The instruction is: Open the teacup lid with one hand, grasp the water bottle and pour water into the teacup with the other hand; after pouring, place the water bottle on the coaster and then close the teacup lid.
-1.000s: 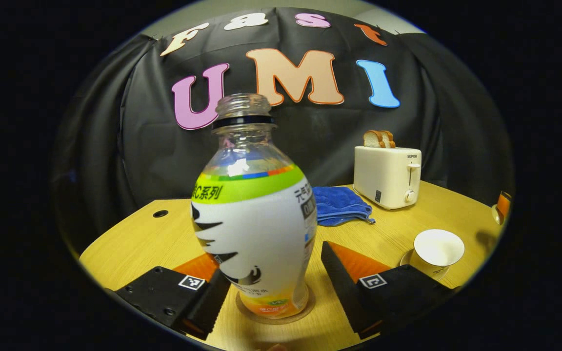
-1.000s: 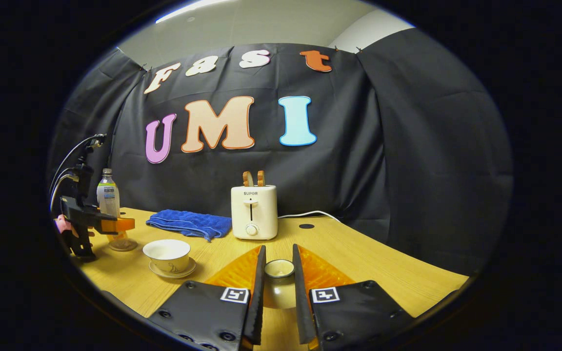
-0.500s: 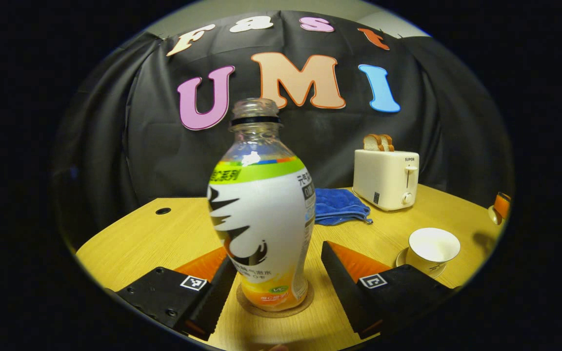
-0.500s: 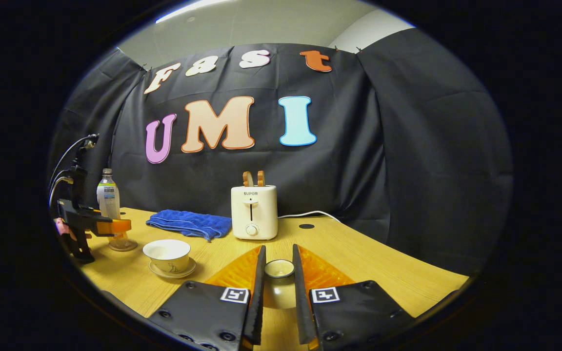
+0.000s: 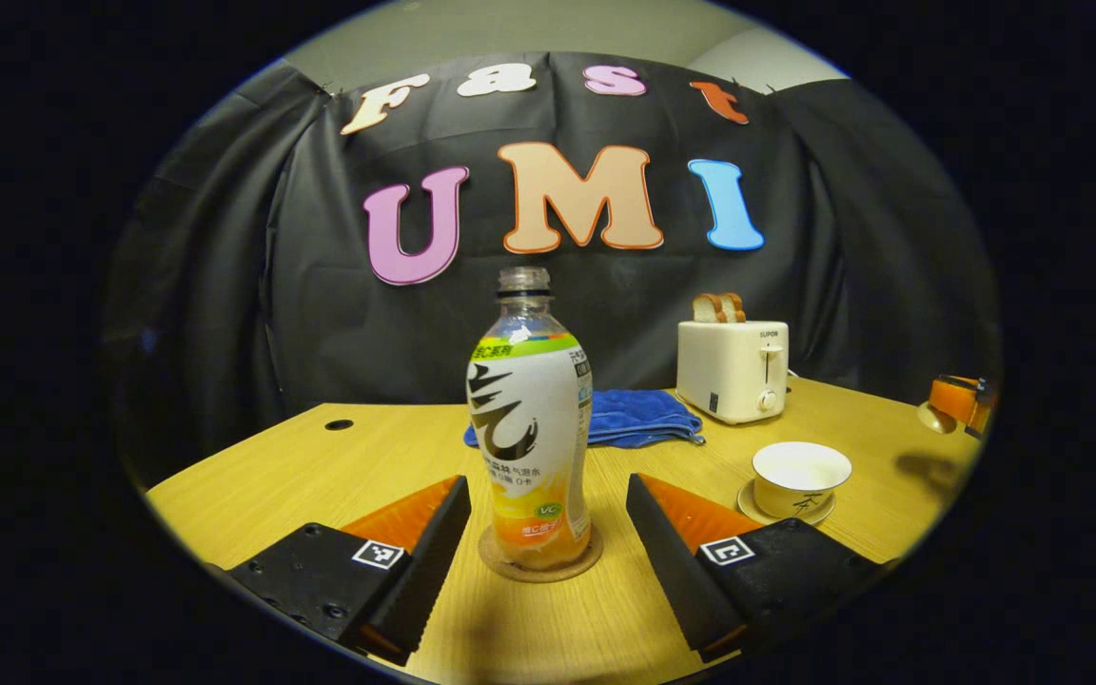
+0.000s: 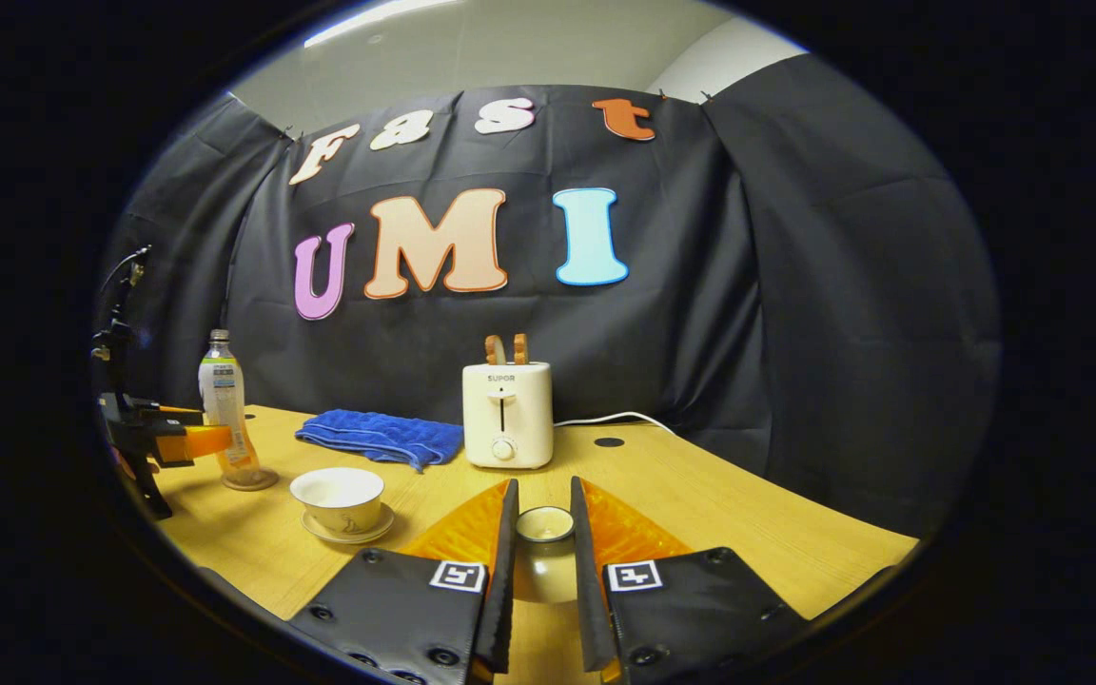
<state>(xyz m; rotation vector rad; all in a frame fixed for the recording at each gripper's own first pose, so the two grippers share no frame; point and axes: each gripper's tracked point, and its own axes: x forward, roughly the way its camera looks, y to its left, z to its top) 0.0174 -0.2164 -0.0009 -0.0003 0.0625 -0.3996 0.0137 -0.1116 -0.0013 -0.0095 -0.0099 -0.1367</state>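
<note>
Water bottle (image 5: 531,419) stands upright on the round coaster (image 5: 538,565) at the 6 o'clock part of the left gripper view, uncapped. A second ago it loomed large between the fingers; now it looks smaller and sits beyond the fingertips, so the left gripper (image 5: 548,518) has backed away. Its jaws are spread wide and touch nothing. By this reading, the pouring and the set-down on the coaster are done, and only the lid remains.

The right gripper (image 6: 540,533) has hardly moved over that second. Its fingers are closed on the teacup lid (image 6: 545,524), gripped at the knob and held above the table at 6 o'clock of the right gripper view. The teacup (image 6: 338,496) rests uncovered on its saucer (image 6: 348,526) at 8 o'clock there, near the bottle (image 6: 225,411) and the left gripper (image 6: 201,440) at 9 o'clock. The likely next move is to carry the lid over and lower it onto the cup.

The table (image 5: 320,466) is light wood with a small round hole. Toward the back lie a blue cloth (image 5: 638,419) and a white toaster (image 5: 733,366) holding bread. Black cloth walls the booth.
</note>
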